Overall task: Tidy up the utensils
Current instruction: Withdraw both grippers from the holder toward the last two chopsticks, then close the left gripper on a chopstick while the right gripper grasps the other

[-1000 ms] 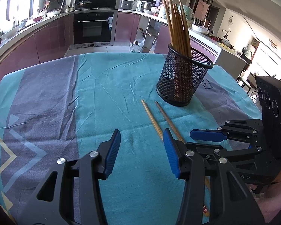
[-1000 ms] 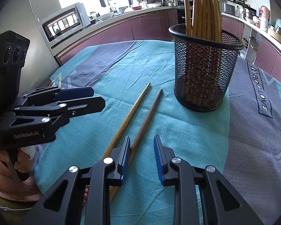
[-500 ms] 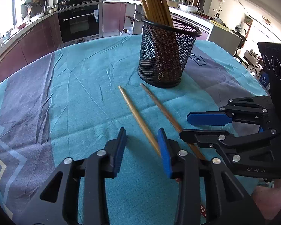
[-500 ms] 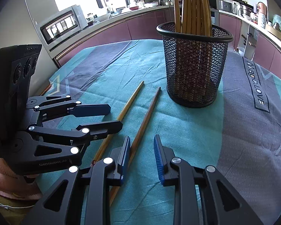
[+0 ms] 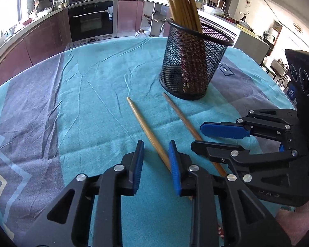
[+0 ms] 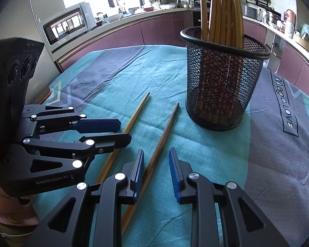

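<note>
Now both low over the teal cloth [image 5: 105,94]: left hand-held gripper [image 5: 156,160] jaws closing, still apart, paler chopstick [image 5: 146,129] between them unpressed; right hand-held gripper [image 6: 156,168] closing astride darker chopstick [image 6: 164,131], not gripping; mesh holder [image 6: 222,78] of chopsticks just beyond

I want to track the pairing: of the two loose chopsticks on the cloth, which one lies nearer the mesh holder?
The darker, browner chopstick: its tip ends almost at the base of the mesh holder. The paler chopstick lies beside it, farther off.
</note>
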